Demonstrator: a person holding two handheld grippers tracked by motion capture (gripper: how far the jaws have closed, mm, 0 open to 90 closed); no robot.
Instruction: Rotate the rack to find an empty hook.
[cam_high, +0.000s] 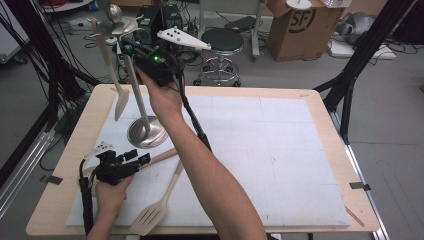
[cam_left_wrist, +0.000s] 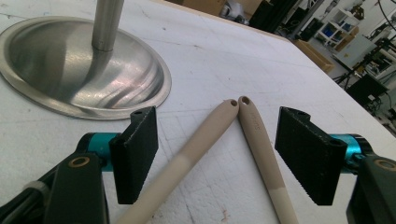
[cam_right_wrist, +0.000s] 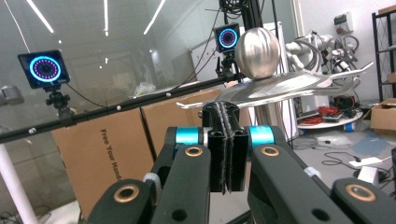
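A metal utensil stand has its round base (cam_high: 146, 133) (cam_left_wrist: 56, 70) on the white mat, and a ball-topped hook disc (cam_high: 115, 24) (cam_right_wrist: 275, 88) up high. One beige utensil (cam_high: 120, 102) hangs from a hook on the disc's left side. My right gripper (cam_high: 125, 45) (cam_right_wrist: 225, 109) is raised beside the disc, jaws pressed shut with nothing seen between them. My left gripper (cam_high: 137, 158) (cam_left_wrist: 217, 114) rests low on the mat, open, straddling two beige handles (cam_left_wrist: 205, 140) (cam_left_wrist: 261, 144). One handle belongs to a slotted spatula (cam_high: 149, 216) at the front edge.
The white mat (cam_high: 270, 150) lies on a wooden table (cam_high: 325, 100). Behind the table stand a black stool (cam_high: 221, 40) and a cardboard box (cam_high: 300, 25). A black frame leg (cam_high: 350, 85) rises at the right, with cables and equipment at the back left.
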